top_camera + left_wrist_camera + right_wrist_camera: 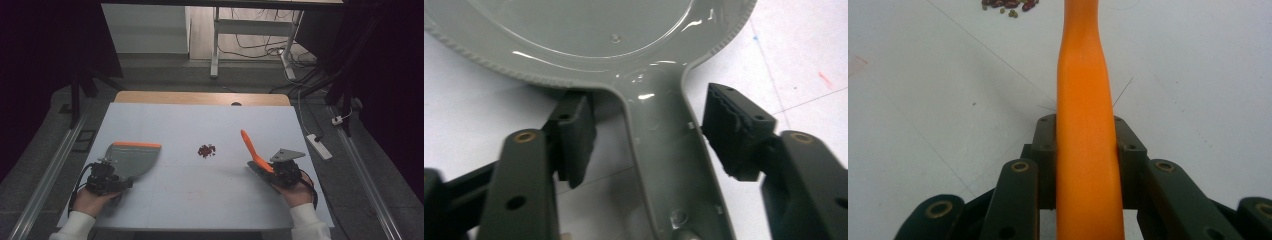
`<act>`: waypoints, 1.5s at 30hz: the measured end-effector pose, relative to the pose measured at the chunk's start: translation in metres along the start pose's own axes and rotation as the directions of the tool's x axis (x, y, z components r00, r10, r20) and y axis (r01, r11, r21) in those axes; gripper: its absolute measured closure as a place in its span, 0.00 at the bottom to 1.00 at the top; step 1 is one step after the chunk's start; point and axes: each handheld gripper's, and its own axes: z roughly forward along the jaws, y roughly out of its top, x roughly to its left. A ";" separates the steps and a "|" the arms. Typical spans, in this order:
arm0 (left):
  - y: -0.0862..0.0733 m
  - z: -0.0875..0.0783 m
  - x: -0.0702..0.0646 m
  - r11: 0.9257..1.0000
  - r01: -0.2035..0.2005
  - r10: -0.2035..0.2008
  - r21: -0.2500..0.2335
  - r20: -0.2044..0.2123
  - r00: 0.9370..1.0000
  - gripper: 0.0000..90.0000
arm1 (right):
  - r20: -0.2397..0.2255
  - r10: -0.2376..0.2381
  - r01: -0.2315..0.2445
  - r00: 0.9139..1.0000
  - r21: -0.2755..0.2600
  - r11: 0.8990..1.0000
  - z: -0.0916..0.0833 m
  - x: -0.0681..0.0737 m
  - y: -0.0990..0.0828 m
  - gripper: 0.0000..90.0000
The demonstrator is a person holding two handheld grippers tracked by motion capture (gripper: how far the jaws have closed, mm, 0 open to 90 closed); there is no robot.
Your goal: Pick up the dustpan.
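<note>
No brand, label or readable writing showed on any of the things; the only marks were faint coloured pen strokes on the white table cover [200, 200].

The grey dustpan [131, 159] lay flat on the left part of the table, its orange front edge turned away from the person, and its tray held nothing. A small heap of dark red beans [206, 150] lay loose on the cover near the middle, well apart from the dustpan and from the orange brush handle [254, 152].

The left gripper [116, 176] sat at the near end of the dustpan. In the left gripper view the grey dustpan handle [669, 150] ran between the two jaws, with a gap on each side, so the pads were not pressing on it and the tongs stood loose around it.

The right gripper [272, 171] was clenched on the orange brush handle, which rose at a slant toward the beans. The right gripper view showed the handle [1087, 150] squeezed between both pads, and a few beans [1008, 5] at the top edge.

The high view showed the person's white sleeves [75, 227], the wooden table edge [200, 98], and a power strip [319, 146] on the floor to the right.
</note>
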 end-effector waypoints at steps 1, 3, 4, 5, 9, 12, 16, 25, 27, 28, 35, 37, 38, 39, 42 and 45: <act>0.000 0.001 0.000 1.000 0.002 -0.002 0.003 -0.002 1.000 0.48 | 0.001 -0.001 0.001 1.000 0.004 1.000 0.000 0.000 0.000 0.78; 0.000 0.003 0.000 1.000 0.013 -0.012 0.008 -0.012 1.000 0.51 | 0.002 -0.001 0.001 1.000 0.005 1.000 0.000 0.000 0.000 0.78; 0.000 0.003 0.000 1.000 0.013 -0.013 0.006 -0.013 1.000 0.52 | 0.002 0.000 0.000 1.000 0.004 1.000 0.000 0.000 0.000 0.78; 0.000 0.004 0.000 1.000 0.014 -0.014 0.004 -0.009 1.000 0.54 | 0.002 0.002 -0.002 1.000 0.004 1.000 0.000 0.000 0.000 0.78; 0.000 0.005 0.000 1.000 0.016 -0.016 -0.004 0.001 1.000 0.59 | 0.004 0.003 -0.003 1.000 0.005 1.000 0.000 0.000 -0.001 0.78; 0.000 0.004 0.001 1.000 0.021 -0.021 -0.006 0.004 1.000 0.62 | 0.003 -0.001 0.001 1.000 0.005 1.000 0.000 0.000 0.000 0.78; 0.000 0.004 0.004 0.999 0.033 -0.033 -0.011 -0.006 0.999 0.66 | 0.002 -0.002 0.002 1.000 0.008 1.000 0.001 0.000 -0.001 0.78; -0.002 0.001 0.008 0.998 0.043 -0.044 -0.036 -0.001 0.999 0.69 | 0.002 -0.001 0.001 1.000 0.009 1.000 0.000 0.000 -0.001 0.78; -0.002 0.001 0.009 0.998 0.043 -0.043 -0.043 0.002 0.999 0.69 | 0.002 -0.002 0.002 1.000 0.010 1.000 0.000 0.000 -0.001 0.78; -0.003 0.001 0.010 0.998 0.043 -0.043 -0.047 0.003 0.999 0.69 | 0.002 -0.003 0.003 1.000 0.009 1.000 0.001 0.000 -0.001 0.78; -0.005 -0.003 0.016 0.995 0.037 -0.036 -0.088 0.014 0.999 0.69 | 0.003 -0.004 0.004 1.000 0.009 1.000 0.001 0.000 -0.001 0.78; -0.005 -0.003 0.017 0.995 0.037 -0.036 -0.091 0.018 0.999 0.69 | 0.003 -0.004 0.004 1.000 0.009 1.000 0.001 0.000 -0.001 0.78; -0.005 -0.003 0.017 0.995 0.038 -0.036 -0.094 0.019 0.999 0.69 | 0.003 -0.004 0.004 1.000 0.009 1.000 0.001 0.000 -0.001 0.78; -0.005 -0.003 0.018 0.995 0.038 -0.037 -0.096 0.020 0.999 0.69 | 0.003 -0.003 0.003 1.000 0.012 1.000 0.001 0.000 -0.001 0.78; -0.006 -0.003 0.019 0.994 0.037 -0.035 -0.098 0.021 0.999 0.69 | 0.003 -0.003 0.003 1.000 0.012 1.000 0.001 0.000 -0.001 0.78; -0.006 -0.004 0.020 0.994 0.037 -0.034 -0.102 0.024 0.999 0.69 | 0.003 -0.003 0.003 1.000 0.012 1.000 0.001 0.000 -0.001 0.78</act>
